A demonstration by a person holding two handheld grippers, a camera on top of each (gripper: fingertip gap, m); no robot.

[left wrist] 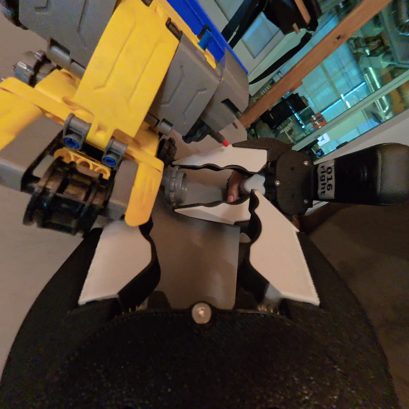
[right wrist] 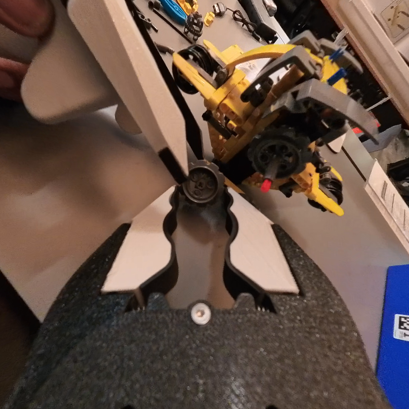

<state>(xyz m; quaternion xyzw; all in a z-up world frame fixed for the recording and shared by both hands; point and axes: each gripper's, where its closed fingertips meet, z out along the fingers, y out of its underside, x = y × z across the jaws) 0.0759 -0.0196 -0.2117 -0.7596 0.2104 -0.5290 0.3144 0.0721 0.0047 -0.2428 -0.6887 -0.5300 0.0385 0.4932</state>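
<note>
between your two grippers hangs the yellow and grey brick-built toy vehicle (right wrist: 272, 124), lifted clear of the grey tabletop (right wrist: 309, 243) and tilted. your right gripper (right wrist: 200, 192) is clenched on a dark grey toothed wheel hub (right wrist: 200, 181) at the vehicle's side; the left wrist view shows the same white fingers (left wrist: 221, 158) pinching that hub (left wrist: 177, 188). your left gripper (left wrist: 197, 223) has its white fingers spread wide, one tip touching the vehicle's yellow fender (left wrist: 143, 192), the other lying against the right gripper; i cannot tell whether they grip anything. just beside the hub a black axle with a red tip (right wrist: 266, 182) sticks out of a black tyre (right wrist: 276, 155). a blue bin (right wrist: 396, 332) sits nearby, with loose parts (right wrist: 194, 20) farther back.
</note>
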